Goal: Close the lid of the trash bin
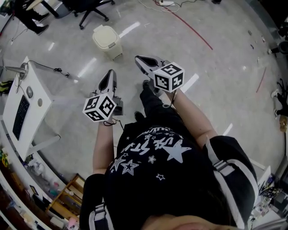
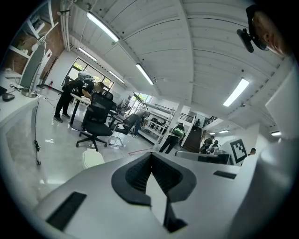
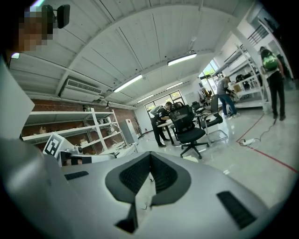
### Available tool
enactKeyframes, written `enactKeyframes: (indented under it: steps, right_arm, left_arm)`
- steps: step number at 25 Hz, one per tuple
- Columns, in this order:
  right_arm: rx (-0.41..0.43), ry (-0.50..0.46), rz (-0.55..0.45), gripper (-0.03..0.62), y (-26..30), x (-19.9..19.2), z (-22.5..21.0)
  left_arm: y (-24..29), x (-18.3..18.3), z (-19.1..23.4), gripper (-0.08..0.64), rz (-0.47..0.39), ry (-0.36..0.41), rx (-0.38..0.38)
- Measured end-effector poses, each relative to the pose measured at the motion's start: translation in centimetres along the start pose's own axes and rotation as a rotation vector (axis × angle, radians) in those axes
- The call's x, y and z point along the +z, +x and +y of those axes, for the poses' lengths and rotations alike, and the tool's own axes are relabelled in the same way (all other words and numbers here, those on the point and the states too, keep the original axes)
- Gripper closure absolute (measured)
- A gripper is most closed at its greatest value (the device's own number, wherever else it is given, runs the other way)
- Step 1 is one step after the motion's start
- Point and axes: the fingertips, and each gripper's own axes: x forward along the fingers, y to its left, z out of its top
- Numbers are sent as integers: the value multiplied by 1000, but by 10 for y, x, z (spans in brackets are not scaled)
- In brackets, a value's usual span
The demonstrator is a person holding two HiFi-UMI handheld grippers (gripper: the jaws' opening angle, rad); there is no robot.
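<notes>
A small cream trash bin (image 1: 107,41) stands on the glossy floor ahead of me, and its lid lies down flat on top. Both grippers hang in the air short of it, touching nothing. My left gripper (image 1: 109,74) points up the floor toward the bin with its jaws together. To its right, my right gripper (image 1: 141,59) is held a little further forward, also with its jaws together. In the left gripper view the bin (image 2: 92,159) shows as a pale shape past the shut left gripper (image 2: 150,154). The right gripper (image 3: 150,155) holds nothing.
A white desk (image 1: 35,117) with a keyboard (image 1: 20,115) stands at the left. A black office chair (image 1: 92,11) is beyond the bin, and a red line (image 1: 193,31) crosses the floor. A wooden crate (image 1: 67,197) sits at lower left. Several people (image 2: 74,95) work far off.
</notes>
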Motion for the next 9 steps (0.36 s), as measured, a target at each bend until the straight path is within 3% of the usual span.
enactKeyframes:
  steps: [9]
  right_arm:
    - [4, 36, -5, 584, -34, -5, -13]
  left_arm:
    - [-1, -12, -29, 548, -1, 6, 5]
